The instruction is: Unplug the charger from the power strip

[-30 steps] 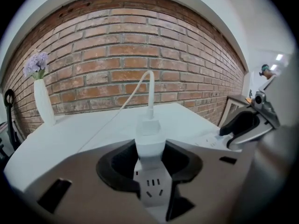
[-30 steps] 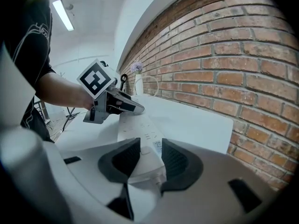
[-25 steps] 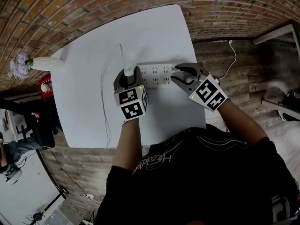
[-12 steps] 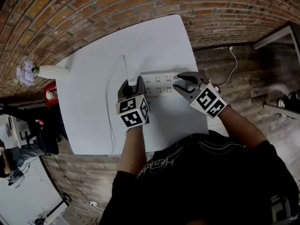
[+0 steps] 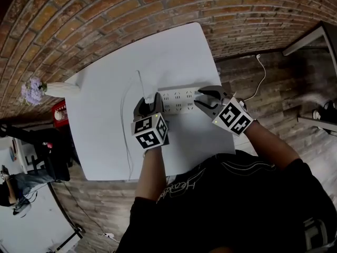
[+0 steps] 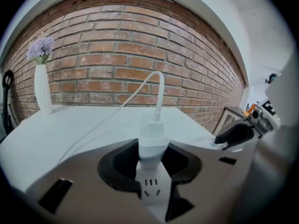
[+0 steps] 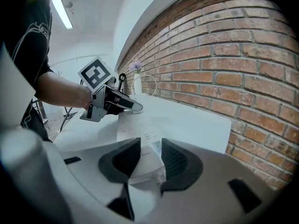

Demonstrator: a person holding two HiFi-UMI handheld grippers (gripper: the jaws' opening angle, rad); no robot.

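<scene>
A white power strip (image 5: 180, 99) lies across the white table (image 5: 110, 141). At its left end a white charger (image 6: 152, 141) stands plugged into the strip (image 6: 154, 191), with its cable (image 6: 158, 90) arching up and away to the left. My left gripper (image 5: 149, 105) is shut on the charger, one dark pad against each side of its body (image 6: 151, 157). My right gripper (image 5: 206, 99) is shut on the strip's right end (image 7: 145, 160), with the strip (image 7: 134, 127) running away from it toward the left gripper (image 7: 122, 104).
The charger's cable (image 5: 126, 125) loops over the table's left half toward the near edge. A white vase with purple flowers (image 5: 52, 90) stands at the far left corner by the brick wall. A red object (image 5: 59, 113) sits on the floor beyond the table's left edge.
Both grippers have kept their holds and places on the strip. The left gripper has rolled slightly. The head view has shifted a little.
</scene>
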